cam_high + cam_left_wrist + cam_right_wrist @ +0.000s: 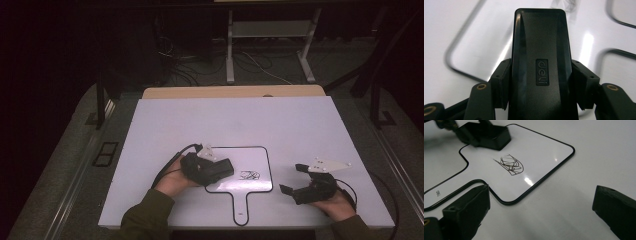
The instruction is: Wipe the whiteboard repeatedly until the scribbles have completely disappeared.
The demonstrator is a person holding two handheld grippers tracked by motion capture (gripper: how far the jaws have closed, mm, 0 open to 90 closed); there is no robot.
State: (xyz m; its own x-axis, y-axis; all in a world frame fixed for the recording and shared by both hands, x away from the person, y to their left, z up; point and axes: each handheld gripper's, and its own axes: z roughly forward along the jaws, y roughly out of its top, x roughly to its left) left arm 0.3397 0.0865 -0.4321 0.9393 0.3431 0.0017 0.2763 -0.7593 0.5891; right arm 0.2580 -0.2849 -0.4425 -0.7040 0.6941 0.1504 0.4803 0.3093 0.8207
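Left gripper clamped on black deli eraser, just left of scribble on handled whiteboard; keep eraser flat, sweep right across scribble; right gripper wide open, empty.

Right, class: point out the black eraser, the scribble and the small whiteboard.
black eraser (540, 65): left gripper view, its top face near the logo.
scribble (510, 165): right gripper view, middle of the lines.
small whiteboard (243, 212): high view, its handle.
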